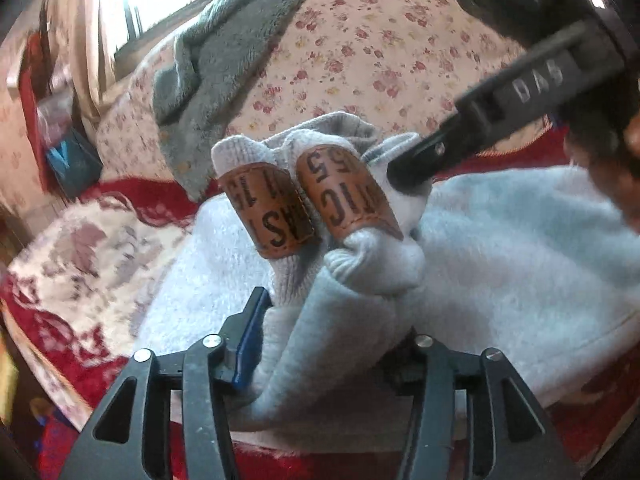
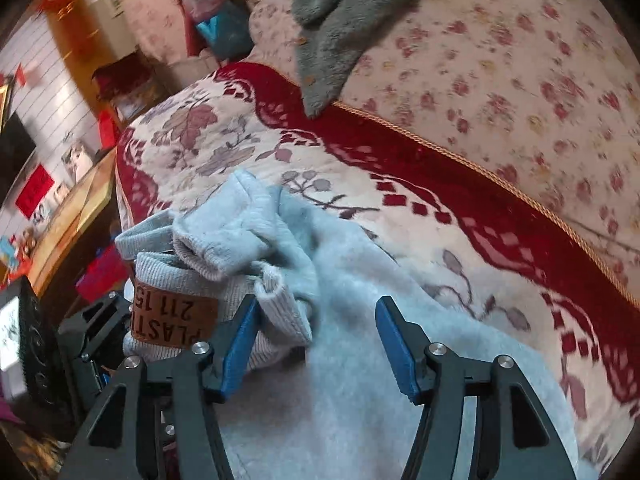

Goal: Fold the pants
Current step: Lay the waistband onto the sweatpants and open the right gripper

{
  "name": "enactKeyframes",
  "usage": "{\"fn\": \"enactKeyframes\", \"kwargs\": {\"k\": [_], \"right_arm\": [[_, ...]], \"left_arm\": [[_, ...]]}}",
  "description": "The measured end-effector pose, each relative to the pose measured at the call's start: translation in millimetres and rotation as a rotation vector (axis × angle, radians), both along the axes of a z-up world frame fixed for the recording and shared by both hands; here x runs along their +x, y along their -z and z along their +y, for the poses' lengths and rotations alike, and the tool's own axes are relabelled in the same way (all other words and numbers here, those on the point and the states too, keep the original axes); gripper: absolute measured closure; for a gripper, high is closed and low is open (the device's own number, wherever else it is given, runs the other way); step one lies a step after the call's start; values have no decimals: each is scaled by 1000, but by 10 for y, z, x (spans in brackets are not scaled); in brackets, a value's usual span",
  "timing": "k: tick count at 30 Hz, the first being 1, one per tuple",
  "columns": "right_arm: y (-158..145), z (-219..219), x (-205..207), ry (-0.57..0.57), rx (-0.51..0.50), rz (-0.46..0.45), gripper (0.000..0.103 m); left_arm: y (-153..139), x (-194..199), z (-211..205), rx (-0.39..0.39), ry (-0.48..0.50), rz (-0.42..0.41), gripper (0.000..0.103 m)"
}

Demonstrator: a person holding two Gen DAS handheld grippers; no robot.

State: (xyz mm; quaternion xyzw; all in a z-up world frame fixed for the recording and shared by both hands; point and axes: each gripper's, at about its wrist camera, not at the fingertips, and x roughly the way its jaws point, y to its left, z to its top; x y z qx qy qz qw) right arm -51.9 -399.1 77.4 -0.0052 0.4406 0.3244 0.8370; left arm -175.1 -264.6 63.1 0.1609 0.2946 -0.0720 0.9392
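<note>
Light grey fleece pants (image 1: 500, 248) lie on a red and cream floral blanket (image 1: 80, 248). Their ribbed cuffs carry brown leather labels (image 1: 276, 208). My left gripper (image 1: 320, 344) is shut on a bunch of the pants fabric near the cuffs and holds it up; only its left blue pad (image 1: 248, 344) shows. My right gripper (image 2: 316, 344) is open over the pants (image 2: 360, 400), its left blue pad (image 2: 240, 344) touching a ribbed cuff (image 2: 276, 312). The right gripper's black body also shows in the left wrist view (image 1: 520, 96), its tip at the cuffs.
A grey plush blanket (image 1: 224, 40) lies on a pink floral cushion (image 1: 380, 40) behind the pants. It also shows in the right wrist view (image 2: 340, 32). A wooden table (image 2: 68, 216) and clutter stand beyond the blanket's left edge.
</note>
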Motion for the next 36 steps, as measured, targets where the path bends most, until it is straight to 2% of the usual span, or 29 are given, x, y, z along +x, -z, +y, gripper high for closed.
{"fn": "enactKeyframes", "kwargs": {"k": [1, 4, 5, 7, 9, 11, 16, 19, 24, 28, 30, 36], "right_arm": [[-21, -9, -39, 4, -7, -9, 38], [-78, 2, -132, 6, -46, -28, 35], [-93, 2, -153, 13, -63, -31, 35], [-112, -16, -197, 16, -65, -30, 35], [-149, -45, -232, 20, -60, -33, 35], [-219, -87, -269, 35, -42, -45, 35], [-445, -76, -291, 31, 75, -53, 35], [-530, 62, -222, 44, 104, -71, 28], [-485, 446, 51, 71, 42, -46, 27], [-357, 670, 228, 80, -87, -31, 27], [-285, 678, 260, 62, -107, -9, 27], [-30, 393, 156, 41, -162, 47, 27]], "left_arm": [[5, -24, -31, 25, -7, -16, 45], [6, -168, -177, 83, 12, -77, 13], [-14, -248, -224, 90, 31, -114, 10], [-49, -428, -362, 116, 85, -174, 9], [-72, -529, -453, 114, 146, -172, 9], [-113, -565, -437, 93, 160, -168, 9], [-291, -491, -192, 5, 126, -146, 9], [-399, -341, 40, -64, 94, -134, 9], [-476, -1, 425, -212, 28, -72, 9], [-543, 217, 712, -374, -5, -49, 9], [-551, 299, 856, -447, -23, -31, 9], [-436, 436, 1062, -528, -29, 13, 9]]}}
